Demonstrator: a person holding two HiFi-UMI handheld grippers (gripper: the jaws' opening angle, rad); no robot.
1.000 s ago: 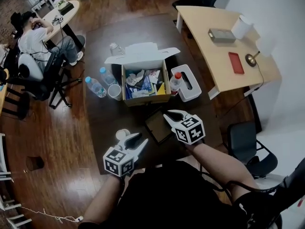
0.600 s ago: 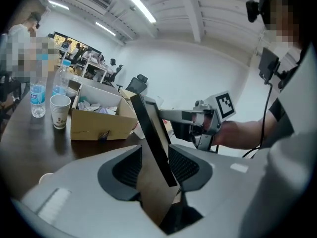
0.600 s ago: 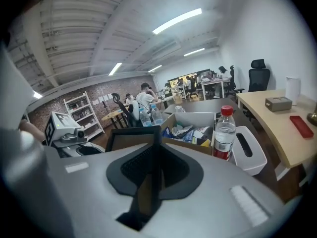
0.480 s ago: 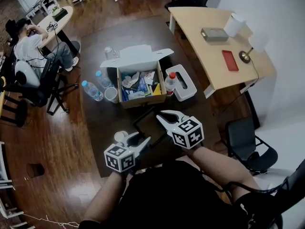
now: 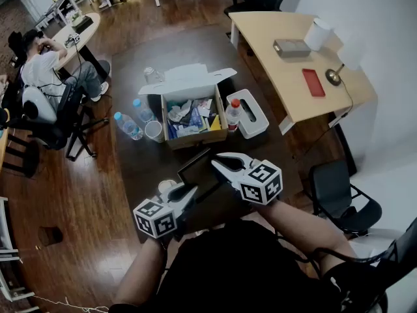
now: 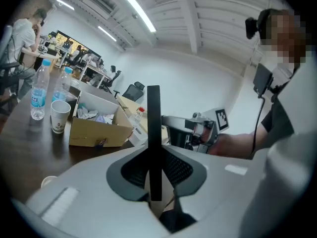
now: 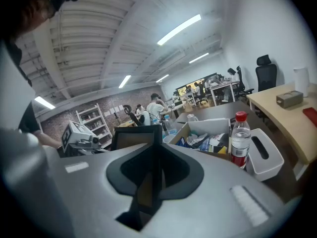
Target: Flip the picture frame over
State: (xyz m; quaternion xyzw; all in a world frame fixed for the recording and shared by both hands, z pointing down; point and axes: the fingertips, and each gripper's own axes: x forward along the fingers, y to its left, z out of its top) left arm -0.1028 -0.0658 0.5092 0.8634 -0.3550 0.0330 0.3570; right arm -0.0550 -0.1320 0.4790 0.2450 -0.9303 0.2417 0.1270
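Observation:
The black picture frame point(image 5: 197, 169) is lifted off the dark table point(image 5: 133, 64) and tilted up on edge between my two grippers. My right gripper point(image 5: 219, 162) is shut on its right edge. In the right gripper view the frame point(image 7: 137, 139) shows its brown inner panel. My left gripper point(image 5: 186, 190) has just been closing with the frame between its jaws, and its pads now press on the near edge. From the left gripper view the frame point(image 6: 154, 133) appears edge-on as a black vertical bar, with the right gripper point(image 6: 198, 132) beyond it.
An open cardboard box point(image 5: 193, 135) of oddments stands behind the frame. Two water bottles point(image 5: 129, 125), a paper cup point(image 5: 154, 130), a red-capped bottle point(image 5: 232, 115) and a white tissue box point(image 5: 251, 113) flank it. A small white cup point(image 5: 167, 186) sits near my left gripper. A person point(image 5: 44, 62) sits far left.
The frame has gone from lying flat to tilted up on edge. My right gripper rose with it. The left gripper's jaws have closed onto the frame's near edge.

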